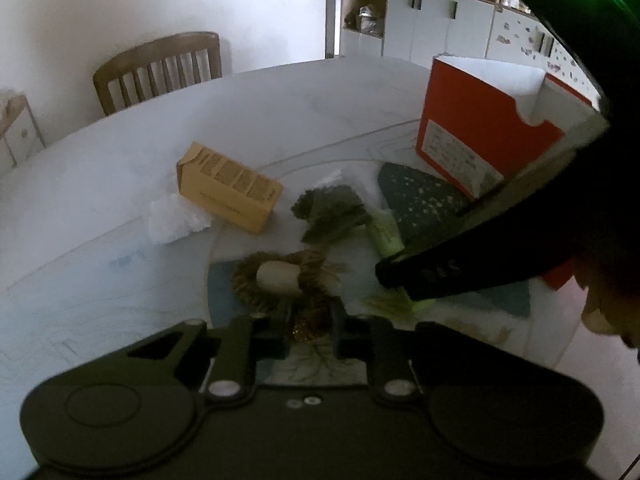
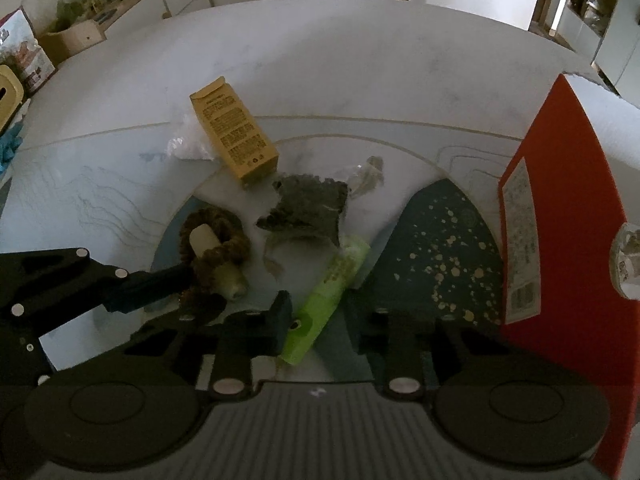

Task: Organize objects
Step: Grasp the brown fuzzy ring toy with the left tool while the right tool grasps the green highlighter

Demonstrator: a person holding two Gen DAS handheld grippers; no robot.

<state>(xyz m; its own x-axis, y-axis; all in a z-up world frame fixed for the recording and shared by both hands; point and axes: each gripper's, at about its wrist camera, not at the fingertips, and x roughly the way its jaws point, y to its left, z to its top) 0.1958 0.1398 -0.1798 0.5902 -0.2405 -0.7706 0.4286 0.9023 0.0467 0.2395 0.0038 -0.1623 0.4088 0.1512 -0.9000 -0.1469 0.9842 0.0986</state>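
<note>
A brown furry ring with a cream cylinder in it point(image 1: 280, 280) point(image 2: 214, 246) lies on the white table point(image 1: 240, 120). My left gripper point(image 1: 310, 326) is closed around the ring's near edge; it also shows in the right wrist view point(image 2: 188, 280). A light green tube point(image 2: 328, 296) point(image 1: 386, 234) lies between the fingers of my open right gripper point(image 2: 324, 320), whose finger point(image 1: 440, 276) reaches in from the right. A tan carton point(image 1: 228, 186) point(image 2: 234, 134), a dark grey pouch point(image 1: 330, 212) point(image 2: 306, 206) and an open red box point(image 1: 484, 136) point(image 2: 560, 240) are on the table.
A crumpled clear plastic wrap point(image 1: 174, 220) point(image 2: 186, 146) lies beside the carton. A dark speckled mat point(image 2: 440, 248) point(image 1: 420, 200) lies by the red box. A wooden chair point(image 1: 160, 68) stands at the far table edge. White cabinets point(image 1: 440, 20) are behind.
</note>
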